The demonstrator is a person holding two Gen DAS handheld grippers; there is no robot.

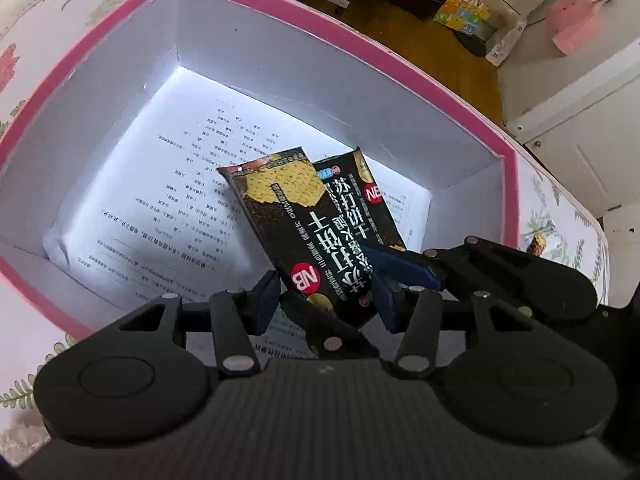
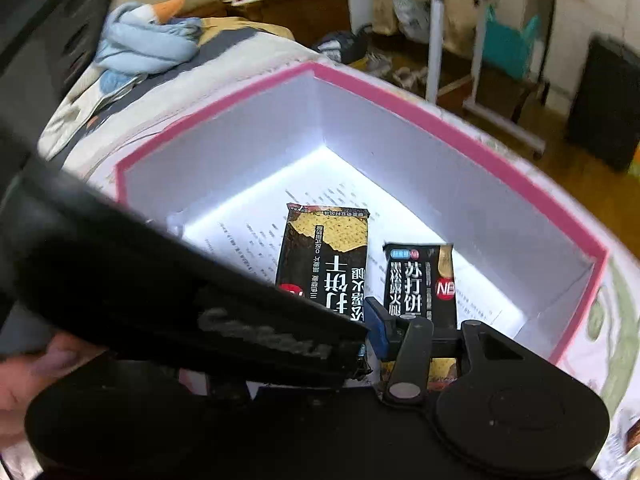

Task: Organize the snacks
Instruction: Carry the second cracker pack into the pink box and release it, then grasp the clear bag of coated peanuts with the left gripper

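A pink-rimmed white box (image 1: pixel 400 64) is lined with a printed paper sheet (image 1: pixel 168 200). Two black cracker packets lie inside. In the left wrist view my left gripper (image 1: pixel 326 300) has its blue pads on either side of the near packet (image 1: pixel 304 236), which tilts up from the floor; the grip looks closed on it. The second packet (image 1: pixel 360 188) lies behind, with my right gripper (image 1: pixel 400 264) at its lower end. In the right wrist view the left gripper's black body (image 2: pixel 180 304) hides my right gripper's left side; one blue pad (image 2: pixel 378 324) shows between the near packet (image 2: pixel 324 256) and the second packet (image 2: pixel 420 280).
The box (image 2: pixel 460 136) stands on a floral cloth (image 1: pixel 560 216). White cabinets (image 1: pixel 580 80) and wooden floor lie beyond it. A bed with a blue goose toy (image 2: pixel 148 40) and a metal stand (image 2: pixel 436 40) show in the right wrist view.
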